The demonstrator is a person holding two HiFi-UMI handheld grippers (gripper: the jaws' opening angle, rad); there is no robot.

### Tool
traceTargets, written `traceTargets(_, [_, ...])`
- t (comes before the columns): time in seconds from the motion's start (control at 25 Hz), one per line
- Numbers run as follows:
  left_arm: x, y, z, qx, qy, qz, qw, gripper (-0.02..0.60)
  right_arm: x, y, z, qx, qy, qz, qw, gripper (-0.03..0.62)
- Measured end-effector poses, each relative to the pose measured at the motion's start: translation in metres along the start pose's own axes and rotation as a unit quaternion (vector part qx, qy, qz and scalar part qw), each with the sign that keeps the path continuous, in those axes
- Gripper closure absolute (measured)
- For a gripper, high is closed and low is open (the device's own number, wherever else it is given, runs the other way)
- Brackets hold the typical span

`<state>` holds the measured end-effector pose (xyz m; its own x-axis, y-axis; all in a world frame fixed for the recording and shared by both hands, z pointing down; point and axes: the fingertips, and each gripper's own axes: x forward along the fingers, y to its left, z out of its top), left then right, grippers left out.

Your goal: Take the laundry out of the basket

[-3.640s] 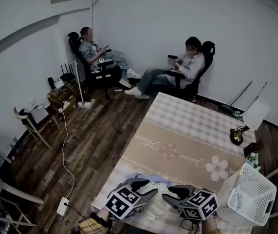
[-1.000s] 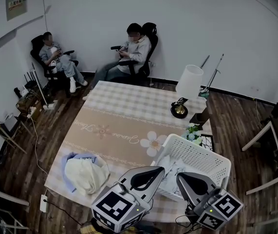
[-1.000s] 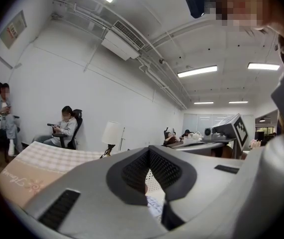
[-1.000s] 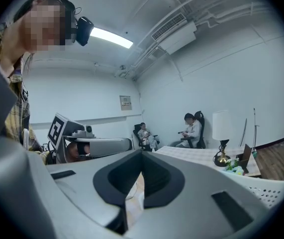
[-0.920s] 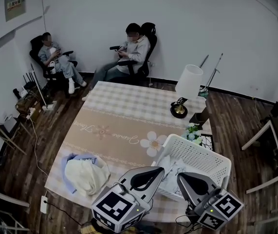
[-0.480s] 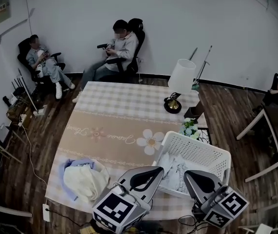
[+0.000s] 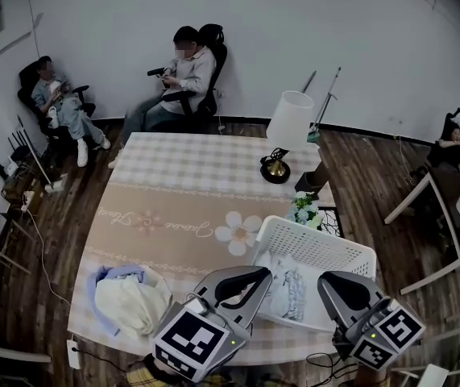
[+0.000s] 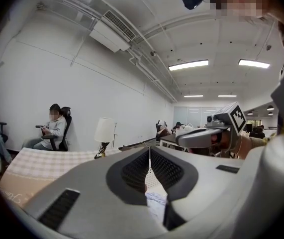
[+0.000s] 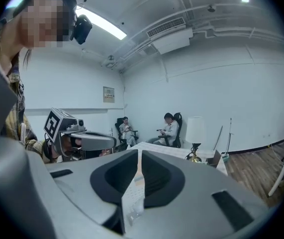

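1. Laundry basket [image 7: 320, 243]: white lattice, standing on the tablecloth [image 7: 173, 208], straight ahead of both pairs of jaws and a little below them.
2. Laundry [image 7: 283, 282]: pale crumpled garments in the basket's half nearer the left jaws. The heap runs from the near wall away from the jaws.
3. Left gripper [image 7: 263, 274]: tip just beside the heap. The jaws have just been opening, are parted a crack and hold nothing. Cloth shows beyond the slit.
4. Right gripper [image 7: 326, 282]: at the near wall, with bare basket floor ahead. The jaws have just been opening to a narrow slit and are empty.
5. Judgement: the left gripper is the nearer, and the reach goes forward and down.
6. Removed garments [image 7: 129, 301]: on the tablecloth, outboard of the left jaws.
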<state>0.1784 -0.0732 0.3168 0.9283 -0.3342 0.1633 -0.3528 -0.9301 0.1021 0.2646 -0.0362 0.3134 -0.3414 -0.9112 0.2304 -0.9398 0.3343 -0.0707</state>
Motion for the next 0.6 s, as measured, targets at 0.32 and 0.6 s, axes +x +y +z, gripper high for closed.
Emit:
traceTargets(0.32, [0.052,0.000,-0.019,-0.002,0.042,0.024,0.9988,0.480,0.008,-0.038,-0.017,-0.038,0.059,0.068,0.995,0.525])
traceTargets(0.6, [0.108,0.016,-0.046,-0.057,0.094,0.074,0.9912,0.410,0.024,-0.060,-0.055,-0.070,0.138,0.170,0.973,0.423])
